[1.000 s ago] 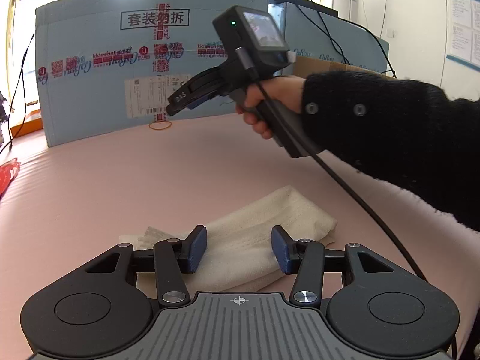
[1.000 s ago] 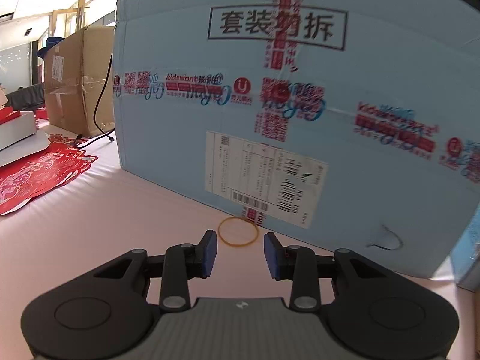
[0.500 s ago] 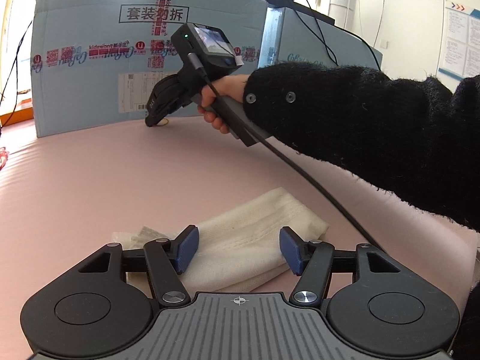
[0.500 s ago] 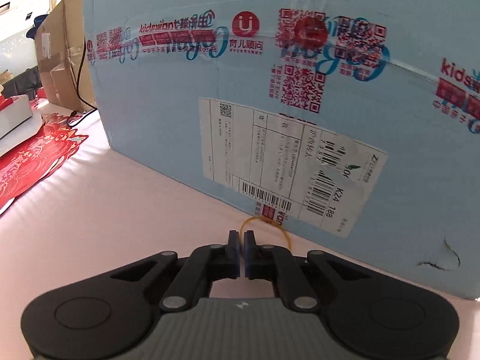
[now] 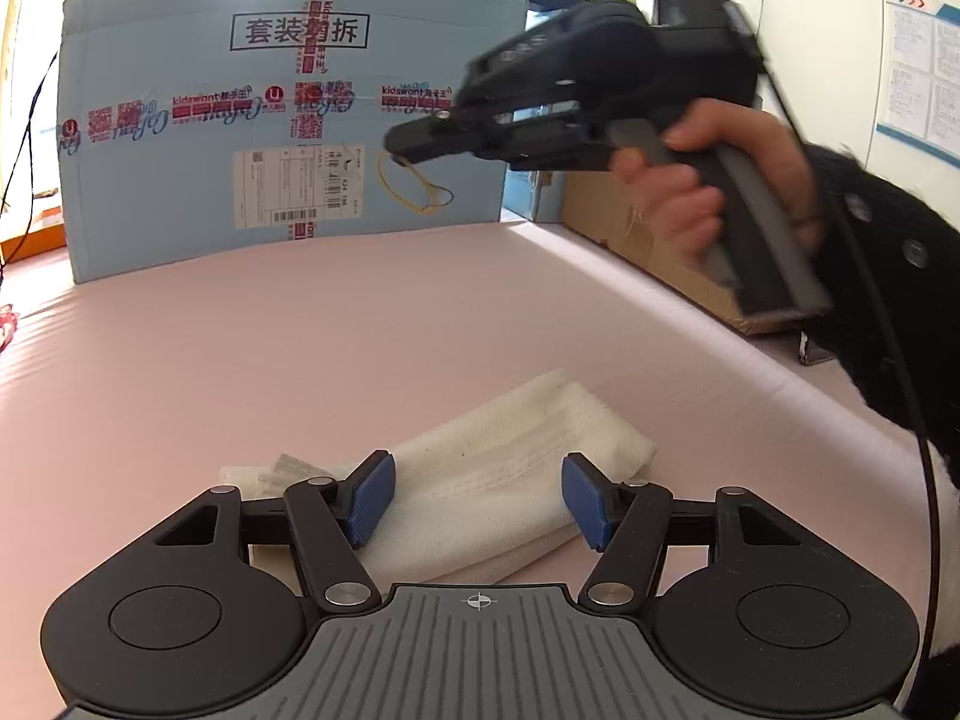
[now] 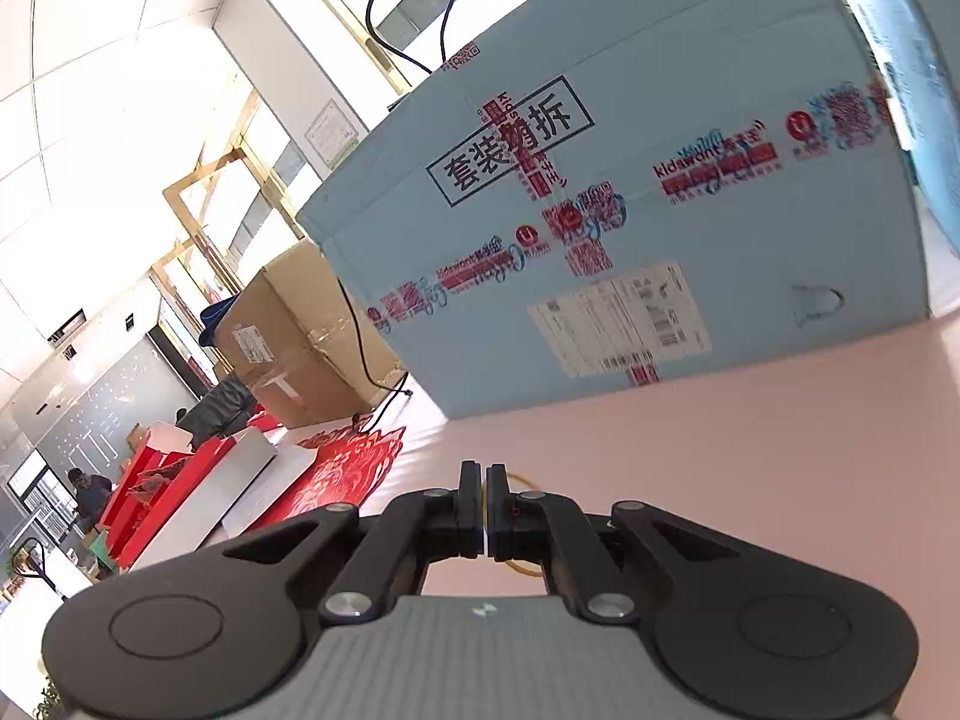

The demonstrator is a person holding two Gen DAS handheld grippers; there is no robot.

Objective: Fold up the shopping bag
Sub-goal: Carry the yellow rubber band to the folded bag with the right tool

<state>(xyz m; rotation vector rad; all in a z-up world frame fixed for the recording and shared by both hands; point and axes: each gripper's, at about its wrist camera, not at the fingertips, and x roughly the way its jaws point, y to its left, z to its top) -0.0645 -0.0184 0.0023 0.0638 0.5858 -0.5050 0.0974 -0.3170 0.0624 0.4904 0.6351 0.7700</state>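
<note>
The folded bag point(image 5: 498, 474), white and woven, is seen lying flat on the pink desk point(image 5: 300, 330), directly ahead of the left gripper point(image 5: 477, 501). Its jaws are spread, and have just been opening a little further; the near part of the bag lies between and below the blue pads point(image 5: 369, 498), which are not pressed on it. A crumpled edge of the bag is shown beside the left-hand pad, and a folded corner reaches out beyond the right-hand pad.

The right gripper point(image 5: 399, 147) is held up in the air, far ahead of the left jaws and to their right, in a hand point(image 5: 714, 192) with a black sleeve point(image 5: 888, 276). Its jaws are clamped together on a yellow rubber band point(image 5: 414, 189), which hangs as a loop below the tips, clear of the desk. In the right wrist view the same band point(image 6: 522, 483) is glimpsed at the closed tips of that gripper point(image 6: 483, 480) and again under the linkage. The view there is tilted.

A blue box point(image 5: 282, 120) with red tape and a white label is stood at the far edge of the desk, behind the hanging band. A brown carton point(image 5: 636, 228) is set to its right, beyond the right hand.
</note>
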